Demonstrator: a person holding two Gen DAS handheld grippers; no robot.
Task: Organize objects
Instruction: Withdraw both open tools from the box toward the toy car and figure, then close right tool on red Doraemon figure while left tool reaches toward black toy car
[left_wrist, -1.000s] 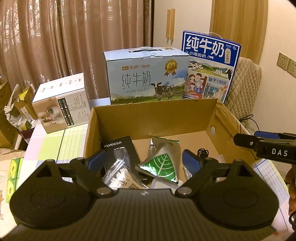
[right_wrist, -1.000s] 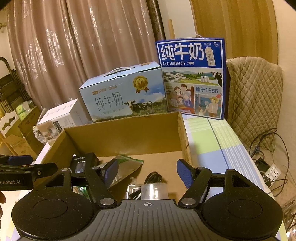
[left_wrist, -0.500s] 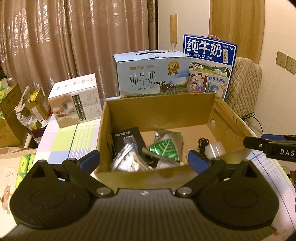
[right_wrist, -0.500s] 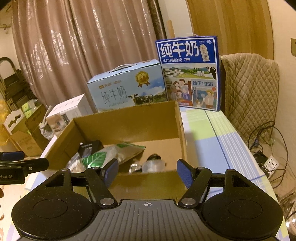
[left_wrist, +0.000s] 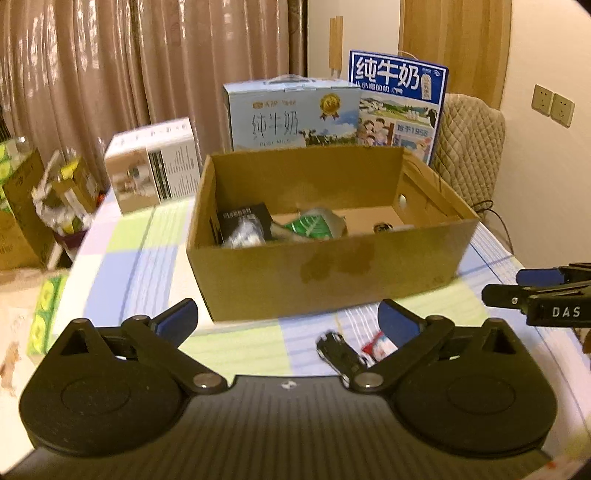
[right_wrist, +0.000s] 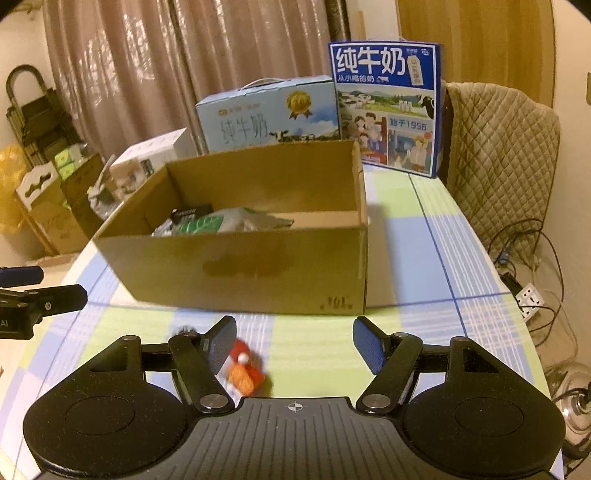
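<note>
An open brown cardboard box (left_wrist: 332, 266) stands on a table covered with a checked cloth of pale green, blue and white (right_wrist: 436, 258), its near wall facing both cameras and a strip of bare cloth lying between that wall and the grippers. Inside the box, toward its left end, lie a black packet with white lettering (left_wrist: 240, 216), a silvery pouch with a green leaf print (left_wrist: 314, 225) and a clear crinkled bag (left_wrist: 242, 234); the right part of the box floor is mostly bare. The left gripper (left_wrist: 288, 319) hangs over the cloth short of the box, its jaws opening wide with nothing between them. Just inside its right finger, on the cloth, lie a small black and silver object (left_wrist: 338, 350), too blurred to identify, and a small red and white packet (left_wrist: 380, 345). The right gripper (right_wrist: 293, 341) holds nothing, its blue pads apart; a small red and orange toy figure (right_wrist: 243, 367) lies on the cloth beside its left finger. To the right of the box the cloth runs free up to the table's edge. Behind the box, close to its far wall, stand a pale blue milk carton case with a handle (right_wrist: 266, 114) and a tall dark blue milk box (right_wrist: 386, 107).
</note>
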